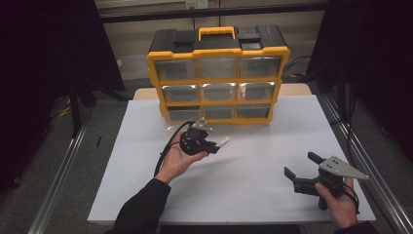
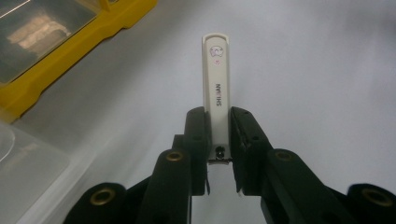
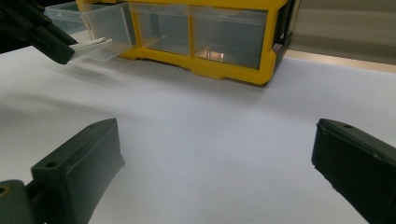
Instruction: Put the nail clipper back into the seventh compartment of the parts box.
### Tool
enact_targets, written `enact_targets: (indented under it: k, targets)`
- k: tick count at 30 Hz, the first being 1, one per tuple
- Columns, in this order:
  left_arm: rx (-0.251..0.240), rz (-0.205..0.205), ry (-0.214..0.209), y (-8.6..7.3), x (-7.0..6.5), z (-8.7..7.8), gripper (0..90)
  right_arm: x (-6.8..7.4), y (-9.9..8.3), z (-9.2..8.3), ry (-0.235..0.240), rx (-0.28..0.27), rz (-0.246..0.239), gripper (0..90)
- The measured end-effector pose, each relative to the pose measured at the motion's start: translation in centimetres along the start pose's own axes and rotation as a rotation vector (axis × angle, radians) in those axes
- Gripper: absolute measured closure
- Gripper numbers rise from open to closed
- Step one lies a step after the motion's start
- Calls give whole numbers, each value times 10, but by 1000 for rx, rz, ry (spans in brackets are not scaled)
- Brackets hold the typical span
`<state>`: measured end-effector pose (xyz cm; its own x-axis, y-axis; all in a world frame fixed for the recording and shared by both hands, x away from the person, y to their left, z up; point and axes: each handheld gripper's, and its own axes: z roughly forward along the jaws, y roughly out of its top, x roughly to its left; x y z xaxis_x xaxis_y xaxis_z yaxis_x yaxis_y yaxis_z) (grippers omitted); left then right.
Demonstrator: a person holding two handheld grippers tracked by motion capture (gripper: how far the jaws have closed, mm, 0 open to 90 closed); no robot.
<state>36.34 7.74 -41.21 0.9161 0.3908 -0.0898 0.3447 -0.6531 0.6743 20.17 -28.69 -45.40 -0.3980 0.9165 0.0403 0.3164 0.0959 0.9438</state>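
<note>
Yellow-and-black drawer organiser (image 1: 218,73) sits at top centre of the high view on the white table sheet (image 1: 253,185); nine clear drawers. Bottom-left drawer (image 3: 95,28) is pulled out, seen at upper left of the right gripper view.

Left gripper (image 1: 214,146), mid-frame just below the organiser, is clamped on a white nail clipper (image 2: 216,93). Grip is at the clipper's hinge end, the rest sticks out beyond the jaws, off the table.

Right gripper (image 1: 301,170), lower right of the high view, jaws wide apart, nothing in them, idle.

Likely step: drop the clipper into the open drawer. Advice: bring the free end over the drawer rim first, tilt down, release only once it's inside the walls; the grip is narrow, so avoid twisting.

Writing on the clipper: "SHIBAN" as far as I can read it, plus a small cartoon face near the tip.
</note>
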Motion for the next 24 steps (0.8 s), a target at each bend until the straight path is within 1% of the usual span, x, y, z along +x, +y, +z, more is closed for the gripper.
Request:
enact_targets:
  k: [2,3,4,5,6,8,11,12,13,14,15,16,17,18,19,20,21,22,23,24]
  targets:
    - [4,-3,4,-1,0,-2,779,0,0,0,-1,0,1,14]
    - [7,3,2,-1,1,-3,778,0,0,0,-1,-1,-1,14]
    - [-27,-36,2,-2,-1,-2,779,0,0,0,0,-1,-2,14]
    - [-29,-41,5,-2,-1,-4,779,0,0,0,0,0,-2,14]
    - [-19,-23,5,-2,0,-6,779,0,0,0,1,-2,-2,14]
    - [-54,-41,13,-3,0,-7,779,0,0,0,1,-2,-4,14]
    - [-57,-44,21,-4,2,-13,779,0,0,0,3,-3,-4,13]
    - [-67,-50,21,-5,3,-14,779,0,0,0,3,-3,-4,14]
    - [-60,-46,25,-6,3,-16,779,0,0,0,3,-3,-4,14]
    - [-65,-44,23,-7,4,-17,779,0,0,0,3,-4,-4,14]
    - [-58,-48,23,-7,3,-19,779,0,0,0,3,-3,-3,14]
    - [-68,-51,24,-8,3,-20,779,0,0,0,2,-2,-3,13]
    - [-59,-43,30,-7,4,-22,779,0,0,0,1,-2,-3,13]
    - [-75,-49,26,-8,4,-22,779,0,0,0,1,-2,-3,13]
    - [-74,-51,23,-8,4,-23,779,0,0,0,3,-1,-3,13]
    - [-76,-50,30,-8,4,-24,779,0,0,0,3,-1,-3,13]
    - [-62,-39,29,-7,5,-26,779,0,0,0,3,-1,-4,13]
    - [-72,-43,30,-7,5,-27,779,0,0,0,3,-1,-3,13]
    - [-77,-39,26,-7,6,-28,778,0,0,0,3,0,-1,13]
    - [-66,-33,34,-7,6,-30,779,0,0,0,4,0,-2,13]
